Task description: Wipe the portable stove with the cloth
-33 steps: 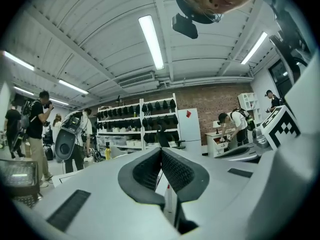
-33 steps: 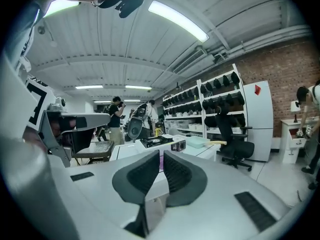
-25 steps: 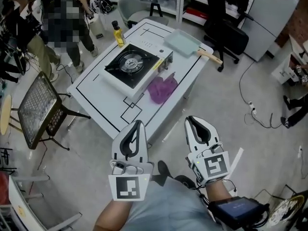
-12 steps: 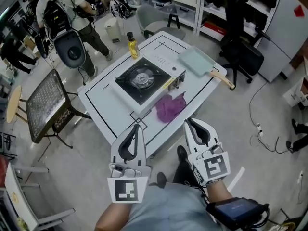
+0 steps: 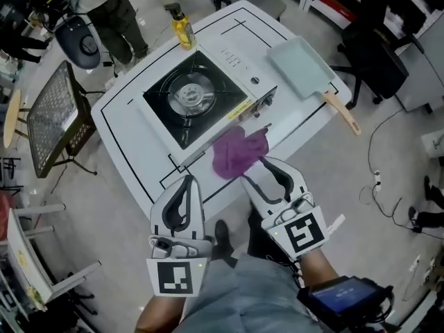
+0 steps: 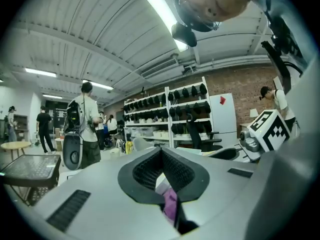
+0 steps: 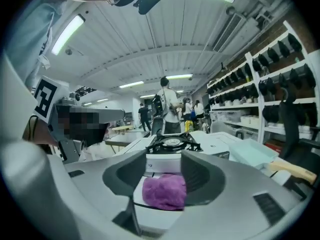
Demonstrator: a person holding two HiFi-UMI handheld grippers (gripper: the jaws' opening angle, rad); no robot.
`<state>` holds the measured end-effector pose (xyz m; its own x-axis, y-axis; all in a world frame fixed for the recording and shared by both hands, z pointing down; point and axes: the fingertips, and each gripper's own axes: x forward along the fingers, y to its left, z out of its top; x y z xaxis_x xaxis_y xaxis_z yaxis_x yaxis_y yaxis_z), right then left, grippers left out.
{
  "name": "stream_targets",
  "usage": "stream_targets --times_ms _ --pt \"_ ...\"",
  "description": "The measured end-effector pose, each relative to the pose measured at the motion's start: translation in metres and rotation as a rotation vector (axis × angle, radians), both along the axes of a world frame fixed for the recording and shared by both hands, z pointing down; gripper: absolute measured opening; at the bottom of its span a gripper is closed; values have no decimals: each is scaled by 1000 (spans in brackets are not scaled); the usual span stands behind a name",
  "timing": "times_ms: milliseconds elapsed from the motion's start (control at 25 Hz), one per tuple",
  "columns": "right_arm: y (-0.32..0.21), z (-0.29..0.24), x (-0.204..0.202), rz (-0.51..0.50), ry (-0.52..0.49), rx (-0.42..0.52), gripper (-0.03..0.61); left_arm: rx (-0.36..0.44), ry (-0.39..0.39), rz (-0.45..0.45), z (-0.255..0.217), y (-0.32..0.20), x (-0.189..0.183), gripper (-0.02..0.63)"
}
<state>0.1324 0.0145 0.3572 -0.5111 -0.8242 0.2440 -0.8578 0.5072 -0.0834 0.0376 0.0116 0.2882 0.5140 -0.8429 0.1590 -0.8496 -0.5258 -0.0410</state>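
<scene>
Seemingly a reach for the purple cloth [image 5: 239, 152], bunched on the table [image 5: 132, 141] just in front of the portable gas stove [image 5: 198, 103]. Lower right hand-held gripper [image 5: 255, 172], jaws just opened partway, empty, over a thick fold. Keep left hand-held gripper [image 5: 186, 181], closed, empty, aside.

The cloth [image 5: 238, 152] lies on the table [image 5: 128, 127] before the stove [image 5: 198, 103].

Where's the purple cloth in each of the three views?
Head view: purple cloth mid-frame, beside the stove's near edge.
Left gripper view: only a purple sliver, bottom centre.
Right gripper view: bottom centre, before the stove.
Shared landmark: yellow bottle beyond the stove.
</scene>
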Motion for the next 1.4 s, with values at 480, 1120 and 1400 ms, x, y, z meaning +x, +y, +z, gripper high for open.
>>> stream_targets --times_ms 480,1120,1400 --pt "-55 157 -22 -294 203 -353 270 -216 -62 -155 106 -61 -10 18" --pt "-50 152 -32 -358 186 -429 109 -192 -36 -200 84 -60 -21 18" --pt "-57 55 -39 -359 111 -288 107 -68 -17 -245 9 -50 -28 18"
